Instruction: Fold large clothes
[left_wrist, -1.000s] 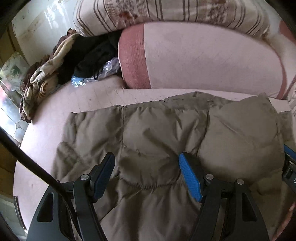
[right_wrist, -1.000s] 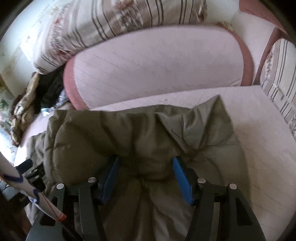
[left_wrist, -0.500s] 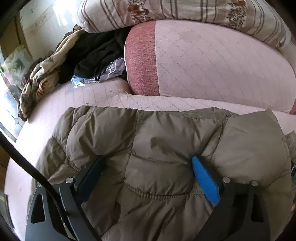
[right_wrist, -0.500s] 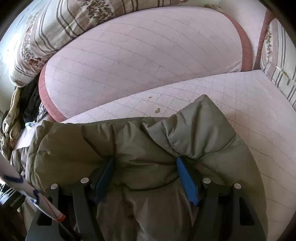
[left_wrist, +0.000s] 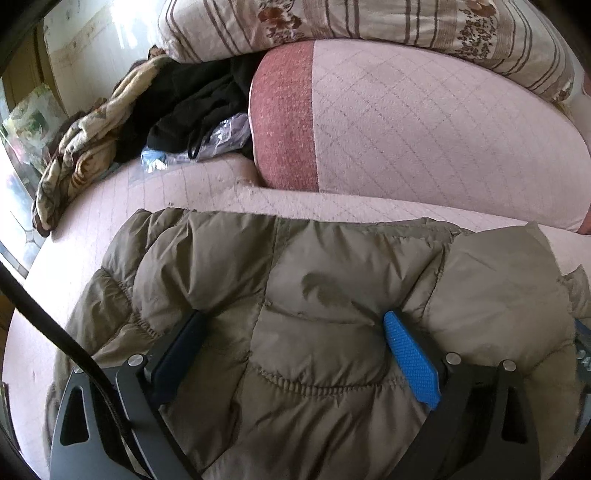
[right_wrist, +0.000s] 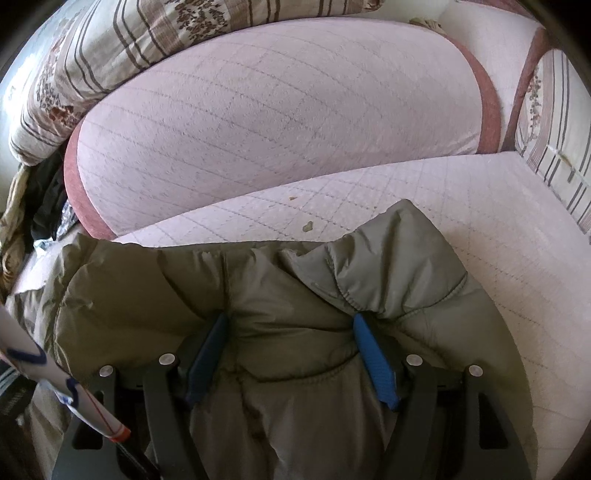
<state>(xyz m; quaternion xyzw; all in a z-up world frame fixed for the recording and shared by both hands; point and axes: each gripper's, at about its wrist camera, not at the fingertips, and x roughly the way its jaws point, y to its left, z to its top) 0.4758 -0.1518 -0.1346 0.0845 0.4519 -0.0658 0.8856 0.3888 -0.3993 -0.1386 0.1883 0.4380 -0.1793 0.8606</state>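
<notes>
**Olive puffer jacket on pink bed cover, both grippers down on it**

Olive puffer jacket (left_wrist: 332, 295) lying folded on the quilted pink bed cover (left_wrist: 177, 195), filling the lower half of both wrist views; folded edge running across at about mid-height, a sleeve or corner (right_wrist: 402, 258) poking up toward 1 o'clock in the right view.

Left gripper (left_wrist: 291, 354) spread wide, fingers sunk into the padding on either side of one quilted panel; fabric bulging between the blue pads (left_wrist: 410, 358), no visible pinch. Right gripper (right_wrist: 291, 354) opening, jaws straddling a bunched ridge of jacket, fabric between them; cannot tell whether the pads still press on it.

Beyond the jacket, toward 12 o'clock: large pink bolster with a red end band (left_wrist: 406, 122), touching the bed cover. Striped floral quilt (left_wrist: 369, 22) resting on top of the bolster. At 10 o'clock in the left view: black garment (left_wrist: 192, 107), patterned blanket (left_wrist: 85, 147), crumpled clear plastic (left_wrist: 221, 140), piled together. Striped pillow (right_wrist: 554, 122) at 2 o'clock in the right view.
</notes>
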